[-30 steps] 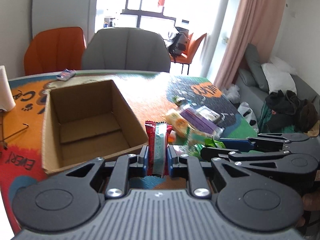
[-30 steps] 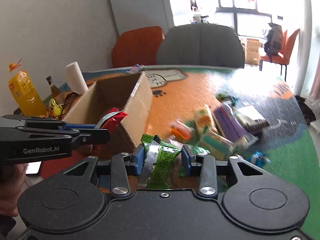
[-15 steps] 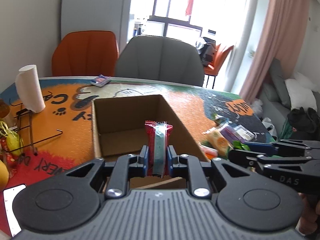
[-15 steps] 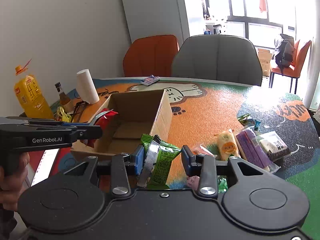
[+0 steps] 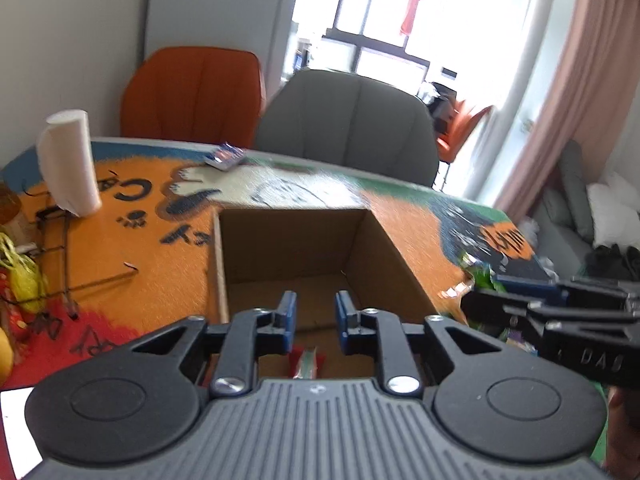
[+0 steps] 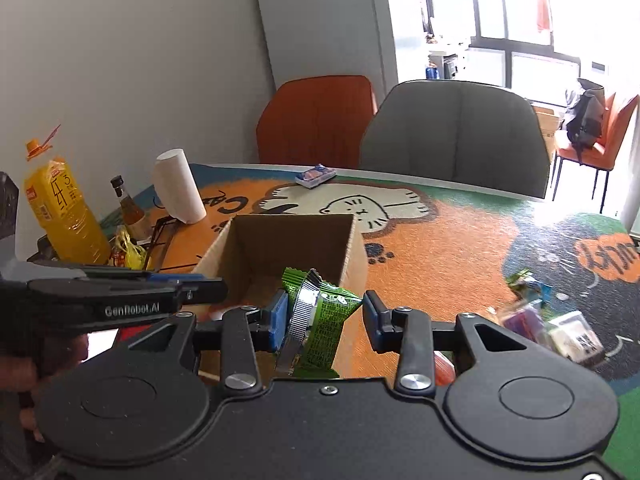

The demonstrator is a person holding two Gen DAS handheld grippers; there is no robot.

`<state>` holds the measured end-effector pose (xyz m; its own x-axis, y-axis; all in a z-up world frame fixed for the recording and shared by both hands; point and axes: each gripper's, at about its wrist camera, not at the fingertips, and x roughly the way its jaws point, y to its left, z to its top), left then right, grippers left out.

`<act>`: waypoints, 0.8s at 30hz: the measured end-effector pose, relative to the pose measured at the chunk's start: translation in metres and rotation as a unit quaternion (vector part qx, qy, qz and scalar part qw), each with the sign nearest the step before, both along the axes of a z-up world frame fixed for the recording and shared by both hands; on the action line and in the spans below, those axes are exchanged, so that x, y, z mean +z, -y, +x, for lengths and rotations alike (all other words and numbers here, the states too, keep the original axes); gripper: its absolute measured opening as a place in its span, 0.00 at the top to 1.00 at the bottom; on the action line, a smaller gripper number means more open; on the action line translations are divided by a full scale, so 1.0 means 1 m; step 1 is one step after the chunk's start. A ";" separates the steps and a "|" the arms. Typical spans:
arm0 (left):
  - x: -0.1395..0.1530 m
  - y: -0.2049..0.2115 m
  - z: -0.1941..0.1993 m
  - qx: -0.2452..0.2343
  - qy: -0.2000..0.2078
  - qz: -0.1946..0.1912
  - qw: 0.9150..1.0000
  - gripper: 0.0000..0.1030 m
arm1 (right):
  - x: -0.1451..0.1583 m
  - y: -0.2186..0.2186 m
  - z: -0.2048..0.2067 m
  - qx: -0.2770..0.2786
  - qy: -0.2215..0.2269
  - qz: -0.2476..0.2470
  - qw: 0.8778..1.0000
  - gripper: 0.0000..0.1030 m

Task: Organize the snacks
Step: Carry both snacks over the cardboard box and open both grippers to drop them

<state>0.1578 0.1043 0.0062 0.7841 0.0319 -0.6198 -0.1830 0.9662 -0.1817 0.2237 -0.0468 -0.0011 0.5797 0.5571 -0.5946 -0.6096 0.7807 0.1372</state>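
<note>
An open cardboard box (image 5: 380, 240) stands on the colourful table; it also shows in the right wrist view (image 6: 352, 240). My left gripper (image 5: 314, 314) is open over the box's near edge, and the red snack packet (image 5: 306, 364) lies below it inside the box. My right gripper (image 6: 324, 314) has its jaws spread; the green snack packet (image 6: 320, 320) leans against the left finger, apart from the right one, just above the box's near right corner. The left gripper's side (image 6: 120, 300) shows at the left of the right wrist view.
Several loose snacks (image 6: 552, 320) lie on the table to the right of the box. A paper roll (image 6: 178, 186), a yellow bottle (image 6: 60, 212) and a small dark bottle (image 6: 128, 208) stand at the left. A small blue packet (image 6: 316, 176) lies at the far edge, before two chairs.
My left gripper opened and the red packet dropped into the box. My right gripper moved left over the box and its jaws spread around the green packet.
</note>
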 end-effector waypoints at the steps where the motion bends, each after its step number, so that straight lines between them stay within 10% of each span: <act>1: 0.001 -0.002 0.000 0.006 0.000 0.005 1.000 0.77 | -0.001 -0.003 0.002 0.002 -0.003 0.000 1.000 0.64; 12: -0.002 -0.007 -0.022 0.027 -0.011 -0.004 1.000 0.24 | -0.012 -0.028 0.019 0.020 -0.032 0.002 0.999 0.62; 24: -0.011 -0.004 -0.034 0.041 -0.040 -0.022 0.998 0.09 | -0.006 0.000 0.008 -0.017 -0.025 0.020 0.999 0.04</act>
